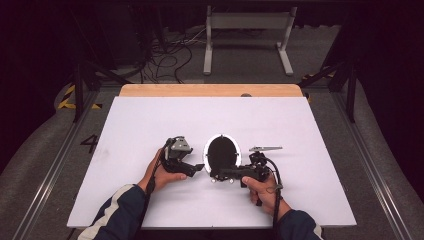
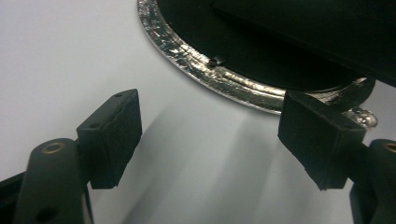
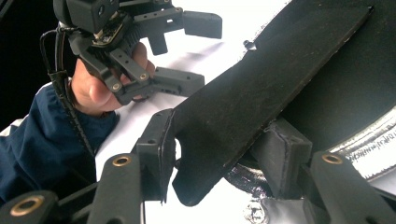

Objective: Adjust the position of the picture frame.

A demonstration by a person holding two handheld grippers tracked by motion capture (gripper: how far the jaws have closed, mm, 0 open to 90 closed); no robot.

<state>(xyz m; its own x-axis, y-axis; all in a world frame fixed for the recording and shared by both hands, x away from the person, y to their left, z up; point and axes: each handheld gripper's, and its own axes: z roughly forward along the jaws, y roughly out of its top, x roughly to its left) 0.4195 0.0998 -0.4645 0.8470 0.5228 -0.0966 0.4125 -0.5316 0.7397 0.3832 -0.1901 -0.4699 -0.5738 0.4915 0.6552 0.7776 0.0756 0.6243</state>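
Pan (image 1: 222, 153), a round black one with a shiny silver rim, lies near the table's (image 1: 150, 120) middle, toward the person's edge. Its flat black handle (image 3: 261, 93) runs in the right gripper view from 7 o'clock up to 1 o'clock, passing between the two black jaws of the right gripper (image 3: 219, 154). Both pads (image 3: 161, 149) press against the handle's sides, so those jaws are clamped on it at a middling width. In the high view that right gripper (image 1: 220, 175) sits at the pan's 6 o'clock, with the person's right hand (image 1: 262, 190) behind it at 4 o'clock.

Left gripper (image 2: 210, 140) has its jaws spread wide with bare white tabletop between them; the pan's silver rim (image 2: 219, 77) curves just beyond the tips, toward 12 o'clock, apart from them. From above, the left gripper (image 1: 197, 169) stands just beside the pan at its 9 o'clock, held in the left hand (image 1: 162, 175), a dark blue sleeve (image 1: 122, 205) trailing toward 7 o'clock.
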